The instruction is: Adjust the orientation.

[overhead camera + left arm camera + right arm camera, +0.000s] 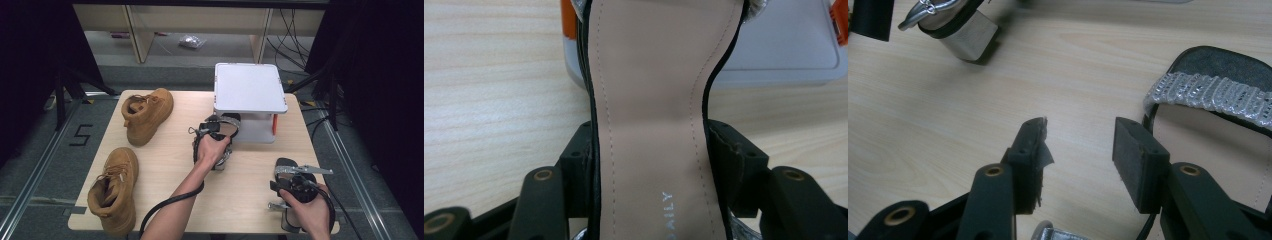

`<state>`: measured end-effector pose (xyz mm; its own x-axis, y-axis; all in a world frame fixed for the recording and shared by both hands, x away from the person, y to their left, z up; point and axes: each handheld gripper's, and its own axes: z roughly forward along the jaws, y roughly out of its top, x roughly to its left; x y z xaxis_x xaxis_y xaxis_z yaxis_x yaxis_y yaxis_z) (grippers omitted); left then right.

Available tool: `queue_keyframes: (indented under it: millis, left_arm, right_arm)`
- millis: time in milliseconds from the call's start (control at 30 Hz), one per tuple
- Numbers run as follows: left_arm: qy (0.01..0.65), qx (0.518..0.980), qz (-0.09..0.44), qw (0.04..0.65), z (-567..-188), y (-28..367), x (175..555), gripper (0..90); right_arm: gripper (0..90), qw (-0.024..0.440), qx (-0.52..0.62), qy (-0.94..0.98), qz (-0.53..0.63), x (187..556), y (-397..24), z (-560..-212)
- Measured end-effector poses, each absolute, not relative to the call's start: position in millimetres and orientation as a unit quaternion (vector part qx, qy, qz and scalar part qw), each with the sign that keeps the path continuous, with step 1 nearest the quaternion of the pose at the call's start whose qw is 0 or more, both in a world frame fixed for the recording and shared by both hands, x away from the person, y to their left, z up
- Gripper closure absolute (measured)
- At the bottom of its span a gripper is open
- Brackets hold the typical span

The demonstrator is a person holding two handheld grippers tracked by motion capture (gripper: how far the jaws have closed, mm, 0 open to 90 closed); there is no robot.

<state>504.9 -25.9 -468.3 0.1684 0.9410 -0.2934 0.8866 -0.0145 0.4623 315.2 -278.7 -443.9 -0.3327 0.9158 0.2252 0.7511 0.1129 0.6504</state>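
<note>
Right hand-held gripper [290,172] open beside sandal [1208,90], left hand-held gripper [216,131] gripping other sandal [654,100]

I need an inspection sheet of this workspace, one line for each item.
Surface: wooden table, bare wood between the things.
Job's things: one sandal held by the left gripper, toe at the white stand; second sandal flat beside the right gripper.
Clutter: two tan boots at the table's left.
Grippers: left fingers press the sandal's sides; right open, nothing between its fingers.
Cables: black cable trails from the left gripper; wires on the floor behind.
Surroundings: grey floor, shelving legs, small bag.
</note>
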Motion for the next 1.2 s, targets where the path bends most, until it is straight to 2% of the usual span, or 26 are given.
queue_keyframes:
  millis: [367,500,667,767,967,1100,1200]
  left_arm:
    - [0.652,0.699,0.049,0.291,-478.2,-39.2,509.4,42.8]
    - [0.659,0.687,0.068,0.299,-479.7,-41.5,512.8,42.5]
    - [0.653,0.692,0.061,0.300,-485.5,-41.8,514.8,41.2]
    - [0.639,0.704,0.065,0.304,-482.0,-42.2,514.5,34.8]
    - [0.599,0.728,0.087,0.324,-470.2,-35.5,505.9,33.2]
    - [0.584,0.722,0.113,0.354,-454.1,-31.1,495.7,33.2]
    - [0.578,0.723,0.105,0.364,-443.0,-24.4,486.1,34.5]
  right_arm:
    - [56.7,0.117,0.556,0.739,0.363,316.4,-281.2,-446.4]
    - [56.6,0.126,0.559,0.739,0.353,316.5,-282.2,-446.4]
    - [56.5,0.124,0.560,0.738,0.355,316.4,-282.1,-446.8]
    - [56.3,0.116,0.555,0.739,0.365,316.5,-282.1,-447.2]
    - [55.5,0.122,0.561,0.739,0.354,315.6,-280.3,-446.8]
    - [55.4,0.124,0.561,0.739,0.352,315.8,-280.6,-447.2]
    - [55.5,0.126,0.556,0.738,0.361,316.3,-280.6,-447.0]
